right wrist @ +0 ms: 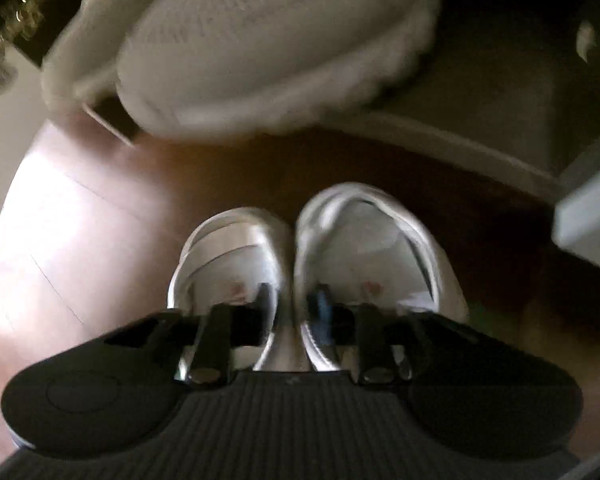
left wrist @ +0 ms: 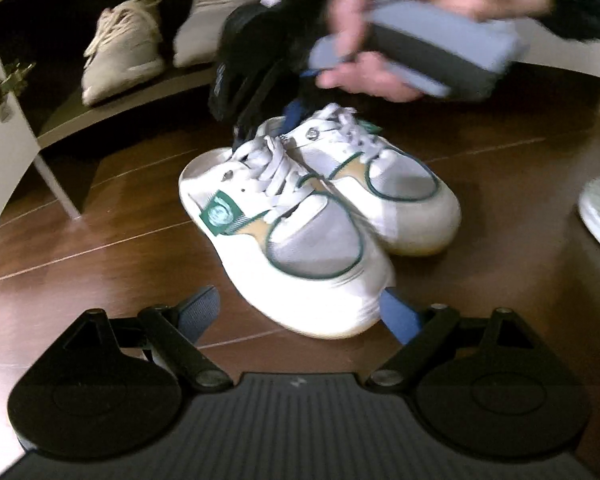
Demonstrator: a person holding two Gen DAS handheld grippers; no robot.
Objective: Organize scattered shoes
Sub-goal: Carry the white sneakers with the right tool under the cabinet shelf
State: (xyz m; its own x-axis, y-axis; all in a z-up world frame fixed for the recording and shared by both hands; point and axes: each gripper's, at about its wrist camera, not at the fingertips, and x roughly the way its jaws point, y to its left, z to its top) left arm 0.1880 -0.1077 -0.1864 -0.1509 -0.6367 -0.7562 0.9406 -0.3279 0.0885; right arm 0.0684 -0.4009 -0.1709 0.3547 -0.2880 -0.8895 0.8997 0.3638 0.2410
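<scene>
white sneakers (left wrist: 308, 216) on brown wood floor (left wrist: 100, 240).

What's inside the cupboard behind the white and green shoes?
Two beige sneakers sit side by side on the cupboard's bottom shelf. The right one is partly covered by the right gripper and the hand holding it. The rest of the shelf is hidden.
</scene>
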